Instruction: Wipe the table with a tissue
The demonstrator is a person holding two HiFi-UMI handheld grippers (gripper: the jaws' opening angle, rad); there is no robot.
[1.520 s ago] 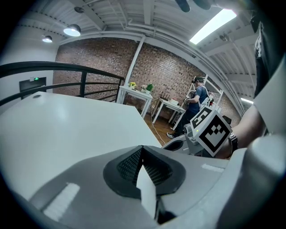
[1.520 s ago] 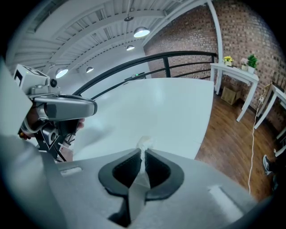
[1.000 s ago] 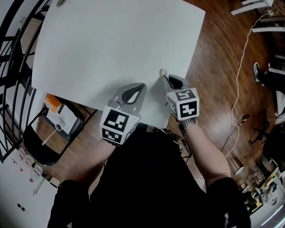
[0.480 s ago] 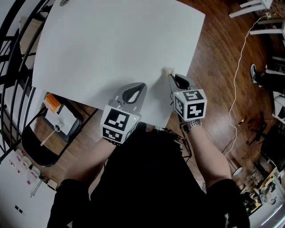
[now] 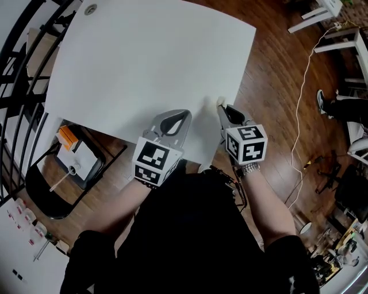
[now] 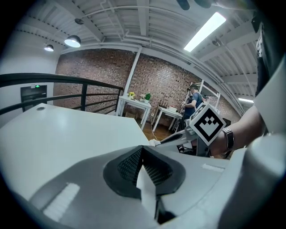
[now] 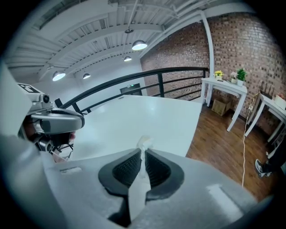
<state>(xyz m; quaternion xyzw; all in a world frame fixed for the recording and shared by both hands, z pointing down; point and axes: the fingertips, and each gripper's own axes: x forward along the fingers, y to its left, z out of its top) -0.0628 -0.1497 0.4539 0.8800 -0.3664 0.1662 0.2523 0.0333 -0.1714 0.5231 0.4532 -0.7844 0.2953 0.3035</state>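
Observation:
A small white tissue (image 5: 220, 101) is pinched in the tips of my right gripper (image 5: 222, 105), which is shut on it. It presses the wad onto the white table (image 5: 144, 57) near the table's right edge. In the right gripper view the tissue (image 7: 144, 144) sticks out past the pads of the right gripper (image 7: 143, 154) over the table (image 7: 147, 116). My left gripper (image 5: 183, 113) hovers over the near edge, a little left of the right one, jaws shut. A thin white strip shows between the pads of the left gripper (image 6: 143, 150); I cannot tell what it is.
A black chair (image 5: 52, 189) with an orange box (image 5: 69, 135) stands below the table's left corner, beside a black railing (image 5: 23, 74). Wooden floor (image 5: 276, 86) with a white cable (image 5: 300, 115) lies right of the table. Small white tables (image 5: 322, 11) stand farther off.
My right gripper has slid the tissue a short way toward the table's right edge. The left gripper has stayed in place.

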